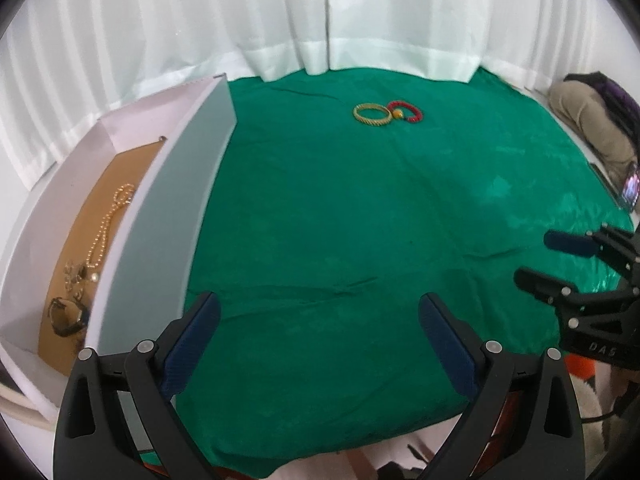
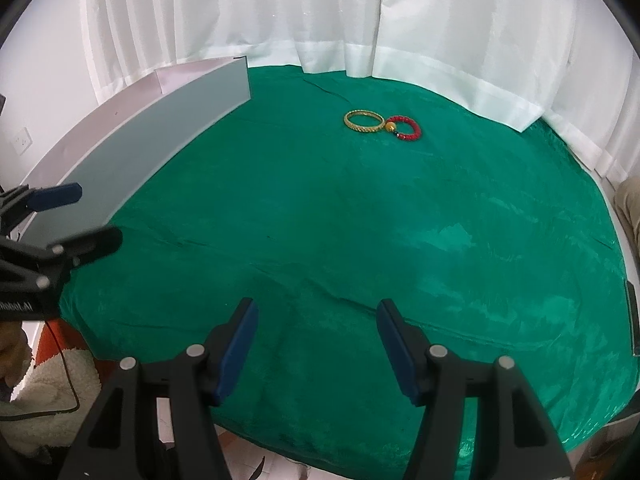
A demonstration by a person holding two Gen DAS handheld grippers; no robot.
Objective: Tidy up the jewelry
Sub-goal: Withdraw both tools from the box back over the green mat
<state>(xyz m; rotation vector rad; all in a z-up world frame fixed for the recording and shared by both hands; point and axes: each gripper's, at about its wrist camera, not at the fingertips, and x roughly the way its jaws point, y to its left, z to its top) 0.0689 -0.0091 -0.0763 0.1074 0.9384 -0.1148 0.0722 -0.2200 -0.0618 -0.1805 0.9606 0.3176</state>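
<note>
A gold bangle [image 1: 372, 114] [image 2: 363, 121] and a red bead bracelet [image 1: 407, 111] [image 2: 405, 128] with one yellow bead lie touching each other at the far side of the green cloth [image 1: 360, 240]. On the left stands a white box [image 1: 168, 216] [image 2: 160, 136] with a brown floor; inside lie a pearl necklace [image 1: 110, 220], small pieces and a dark watch [image 1: 67, 316]. My left gripper [image 1: 320, 308] hovers open over the near cloth beside the box wall. My right gripper [image 2: 316, 312] is open too, with nothing between its fingers; it also shows at the right [image 1: 552, 258].
White curtains [image 2: 320, 20] hang behind the table. Bundled clothes [image 1: 592, 120] and a phone [image 1: 631, 190] lie past the cloth's right edge. A fleecy fabric and a cable [image 2: 60, 384] sit at the near left. The cloth has low wrinkles in its middle.
</note>
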